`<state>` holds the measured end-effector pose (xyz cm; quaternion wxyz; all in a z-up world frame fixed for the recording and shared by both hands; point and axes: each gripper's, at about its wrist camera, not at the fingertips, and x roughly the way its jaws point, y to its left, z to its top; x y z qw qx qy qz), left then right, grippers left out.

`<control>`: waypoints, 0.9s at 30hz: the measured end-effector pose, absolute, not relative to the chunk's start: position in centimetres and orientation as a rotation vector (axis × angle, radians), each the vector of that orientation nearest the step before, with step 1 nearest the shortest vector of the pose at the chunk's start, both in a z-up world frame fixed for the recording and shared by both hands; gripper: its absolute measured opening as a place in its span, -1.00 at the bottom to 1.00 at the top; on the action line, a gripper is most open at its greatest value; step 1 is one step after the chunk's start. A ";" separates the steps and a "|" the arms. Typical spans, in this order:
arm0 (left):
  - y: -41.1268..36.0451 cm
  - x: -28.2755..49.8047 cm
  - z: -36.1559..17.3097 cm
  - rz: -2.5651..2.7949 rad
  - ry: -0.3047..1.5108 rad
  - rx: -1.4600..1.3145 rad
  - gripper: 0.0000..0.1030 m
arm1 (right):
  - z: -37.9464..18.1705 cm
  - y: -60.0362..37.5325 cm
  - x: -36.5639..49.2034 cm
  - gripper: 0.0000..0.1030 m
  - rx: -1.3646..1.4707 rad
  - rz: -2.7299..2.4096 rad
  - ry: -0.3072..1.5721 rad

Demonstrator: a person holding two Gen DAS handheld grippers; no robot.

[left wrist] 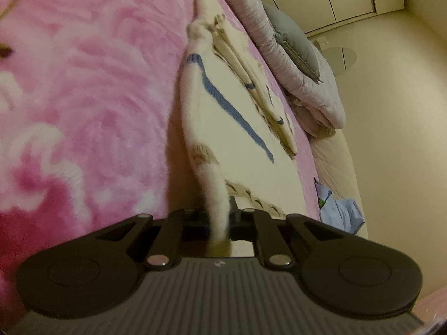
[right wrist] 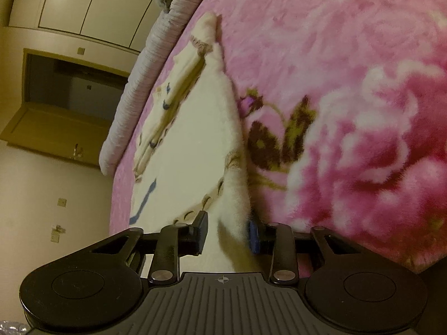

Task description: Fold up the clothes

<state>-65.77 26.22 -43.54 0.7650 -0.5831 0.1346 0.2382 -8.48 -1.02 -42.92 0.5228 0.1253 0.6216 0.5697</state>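
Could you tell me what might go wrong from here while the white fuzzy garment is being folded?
1. The right gripper looks open, so the white fuzzy garment may slip from that side.
2. The left gripper pinches only a thin strip; a pull could free it.
3. Dragging may disturb the folded cream clothes beside it.

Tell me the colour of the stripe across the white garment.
Blue, a long diagonal stripe across the cream-white garment; clearest in the left wrist view.

A bedroom in a home: fluffy pink rose-patterned bed blanket (left wrist: 83, 97), rolled lilac quilt (left wrist: 282, 53) with a grey pillow (left wrist: 296, 39) (at the bed's edge), cream built-in wardrobe doors (right wrist: 92, 2), wooden doorway (right wrist: 69, 83).
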 end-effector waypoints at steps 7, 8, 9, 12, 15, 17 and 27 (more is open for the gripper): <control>25.2 -65.8 -41.5 0.581 0.335 -1.182 -0.91 | -42.2 -1.3 -8.7 -0.86 0.303 1.387 1.458; 24.7 -66.0 -41.2 0.587 0.317 -1.176 -0.91 | -41.7 -1.8 -8.6 -0.87 0.314 1.394 1.446; 24.1 -66.2 -40.8 0.593 0.300 -1.170 -0.91 | -41.1 -2.4 -8.3 -0.88 0.331 1.402 1.432; 22.2 -66.7 -39.5 0.604 0.255 -1.146 -0.91 | -39.2 -4.1 -7.7 -0.89 0.357 1.431 1.394; 19.2 -67.0 -38.3 0.599 0.235 -1.127 -0.91 | -37.6 -5.6 -7.7 -0.89 0.345 1.458 1.366; 16.8 -67.5 -37.8 0.598 0.216 -1.128 -0.91 | -36.8 -7.2 -7.7 -0.90 0.341 1.466 1.358; 4.9 -71.8 -38.7 0.598 0.146 -1.238 -0.92 | -35.2 -18.6 -9.0 -0.89 0.372 1.491 1.390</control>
